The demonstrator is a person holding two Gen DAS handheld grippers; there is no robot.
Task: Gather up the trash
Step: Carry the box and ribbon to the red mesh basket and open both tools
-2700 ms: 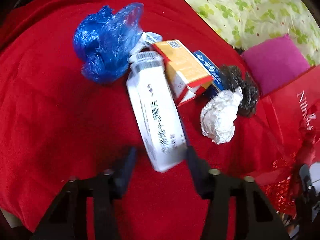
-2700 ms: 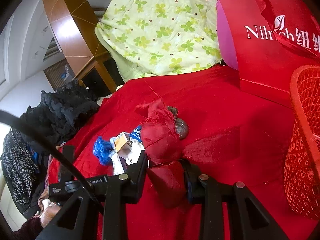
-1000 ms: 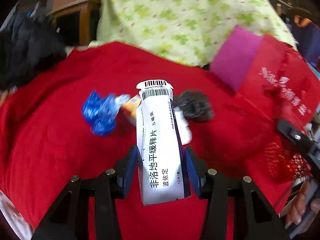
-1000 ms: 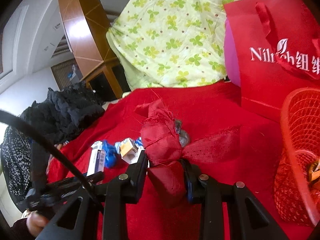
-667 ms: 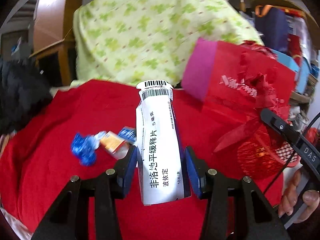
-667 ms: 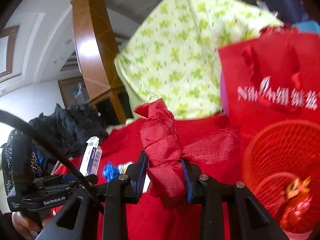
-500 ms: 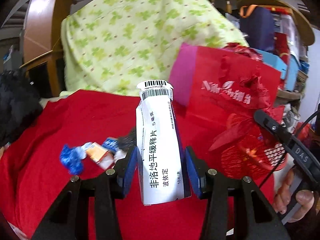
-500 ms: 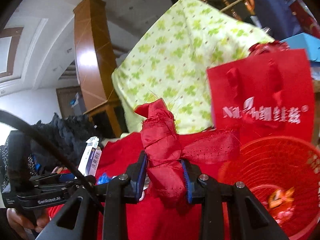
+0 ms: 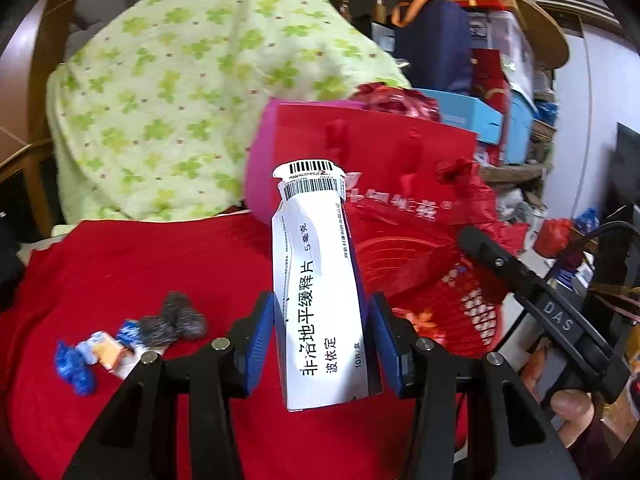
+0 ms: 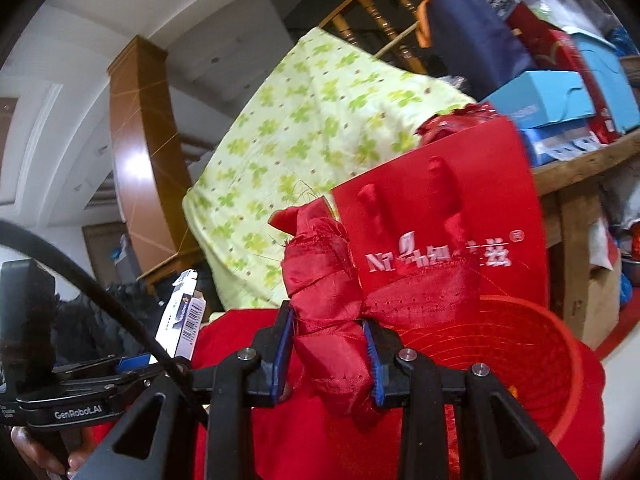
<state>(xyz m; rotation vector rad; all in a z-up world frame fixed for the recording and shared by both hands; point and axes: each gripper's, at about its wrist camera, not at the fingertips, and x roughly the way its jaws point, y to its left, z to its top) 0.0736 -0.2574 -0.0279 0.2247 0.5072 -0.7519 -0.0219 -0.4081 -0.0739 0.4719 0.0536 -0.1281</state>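
Note:
My left gripper (image 9: 322,340) is shut on a white medicine box (image 9: 318,292) with a barcode on its top flap, held upright above the red cloth. That box (image 10: 182,318) also shows at the left of the right wrist view. My right gripper (image 10: 330,354) is shut on a crumpled red fabric bow (image 10: 326,280). A red mesh basket (image 10: 560,364) sits just beyond and below the bow, and in the left wrist view the basket (image 9: 448,296) lies behind the box to the right. Leftover trash, a blue wrapper (image 9: 74,366), a small orange box (image 9: 110,354) and dark scrubbers (image 9: 178,322), lies low left.
A red gift bag (image 9: 396,172) with white lettering stands behind the basket, a pink cushion (image 9: 258,168) beside it. A green clover-print quilt (image 9: 180,100) is piled at the back. Blue boxes (image 10: 548,100) fill a wooden shelf at right. A hand (image 9: 568,408) holds the other gripper's handle.
Both grippers have risen and swung right toward the red basket with their loads. The trash pile has slid to the low left, and the basket now fills the lower right.

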